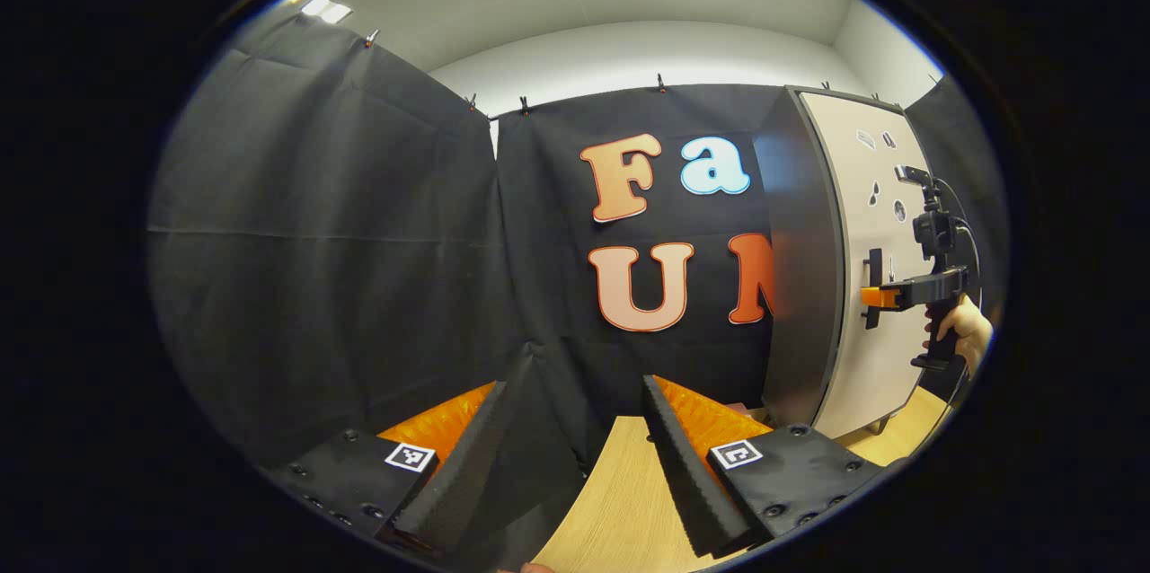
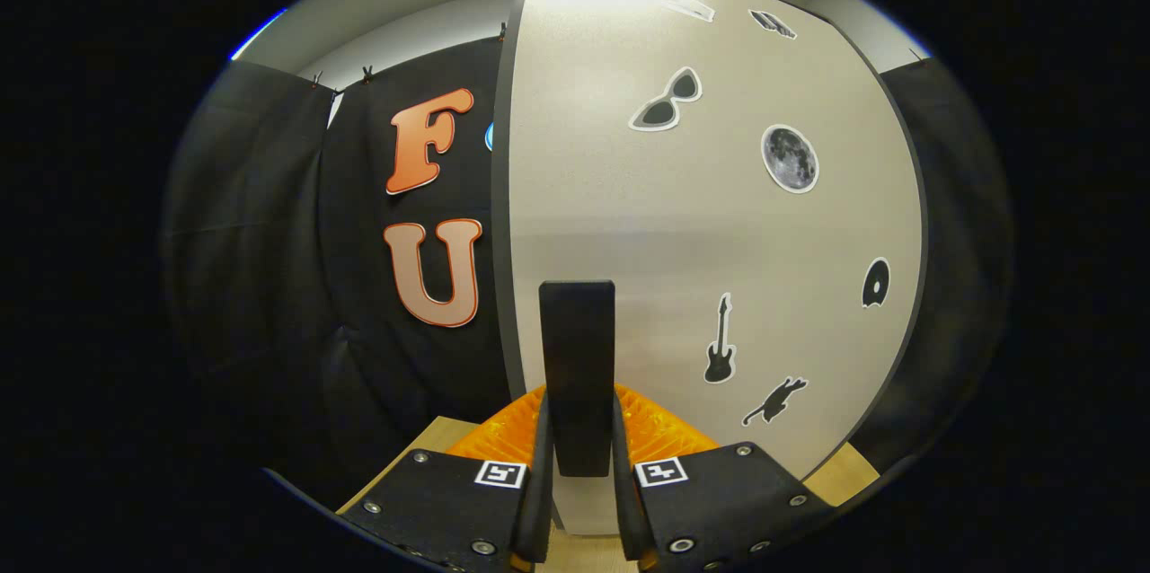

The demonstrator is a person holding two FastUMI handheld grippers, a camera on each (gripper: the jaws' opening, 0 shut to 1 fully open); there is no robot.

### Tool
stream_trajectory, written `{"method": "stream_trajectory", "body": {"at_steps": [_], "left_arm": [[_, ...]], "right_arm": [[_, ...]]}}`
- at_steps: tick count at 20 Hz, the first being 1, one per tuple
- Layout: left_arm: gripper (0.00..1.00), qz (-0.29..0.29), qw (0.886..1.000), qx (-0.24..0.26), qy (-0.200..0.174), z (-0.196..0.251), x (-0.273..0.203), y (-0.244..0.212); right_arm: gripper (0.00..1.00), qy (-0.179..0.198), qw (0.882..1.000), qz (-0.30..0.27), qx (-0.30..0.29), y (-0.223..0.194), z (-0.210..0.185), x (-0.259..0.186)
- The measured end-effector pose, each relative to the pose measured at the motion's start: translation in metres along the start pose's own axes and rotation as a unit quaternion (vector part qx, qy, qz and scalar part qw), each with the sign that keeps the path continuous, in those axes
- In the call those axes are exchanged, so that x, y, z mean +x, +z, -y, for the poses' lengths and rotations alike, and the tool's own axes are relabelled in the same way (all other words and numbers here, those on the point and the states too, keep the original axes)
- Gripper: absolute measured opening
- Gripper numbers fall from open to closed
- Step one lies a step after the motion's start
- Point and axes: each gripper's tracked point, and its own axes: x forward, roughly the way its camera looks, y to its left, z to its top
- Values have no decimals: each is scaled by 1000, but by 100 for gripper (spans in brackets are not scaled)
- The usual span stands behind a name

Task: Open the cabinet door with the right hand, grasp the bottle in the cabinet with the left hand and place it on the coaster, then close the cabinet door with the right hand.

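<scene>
The cabinet door (image 2: 710,223), pale and dotted with stickers, stands closed on the table (image 1: 620,501). Its dark upright handle (image 2: 578,375) sits between the fingers of the right hand-held gripper (image 2: 579,465), which press on it from both sides. In the left gripper view, the left hand-held gripper (image 1: 575,456) is spread wide over the table, holding nothing, well apart from the cabinet.

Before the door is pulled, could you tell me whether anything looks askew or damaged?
Nothing stands out: the right gripper is squarely on the upright door handle, and the cabinet door looks intact.
</scene>
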Motion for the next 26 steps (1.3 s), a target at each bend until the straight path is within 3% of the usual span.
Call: {"method": "stream_trajectory", "body": {"at_steps": [3, 8, 13, 20, 26], "left_arm": [[95, 4, 1000, -2, -3, 7, 13, 4], [95, 7, 1000, 1, -15, 17, -17, 5], [94, 12, 1000, -3, -28, 33, -14, 8], [94, 13, 998, -16, -55, 61, -10, 11], [94, 10, 995, -28, -91, 101, -10, 12]], "right_arm": [[30, 14, 1000, -3, -3, -4, 0, -33], [27, 40, 999, -1, 4, -14, 22, -95], [27, 42, 999, -6, 3, -22, 47, -147], [24, 22, 1000, -9, 14, -23, 83, -198], [20, -27, 999, -12, 21, -26, 119, -227]]}}
